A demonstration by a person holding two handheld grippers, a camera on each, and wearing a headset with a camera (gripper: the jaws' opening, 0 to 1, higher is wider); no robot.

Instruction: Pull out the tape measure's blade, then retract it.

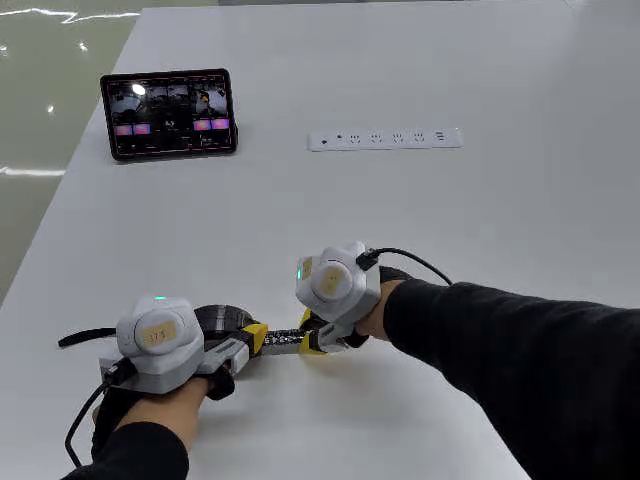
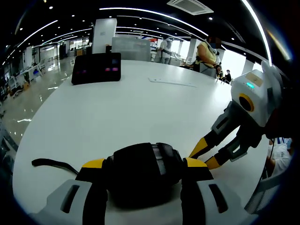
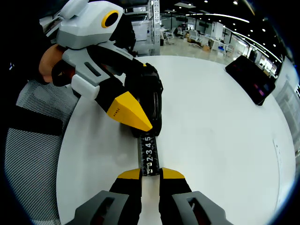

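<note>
Left hand-held gripper clamps tape measure, right one pinches blade, on white table.

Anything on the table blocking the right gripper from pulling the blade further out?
Nothing visible. The right gripper is shut on the blade, the left gripper on the tape measure. The table along the pull line is bare; the power strip and tablet lie far off.

Left gripper, right gripper, both closed
</note>
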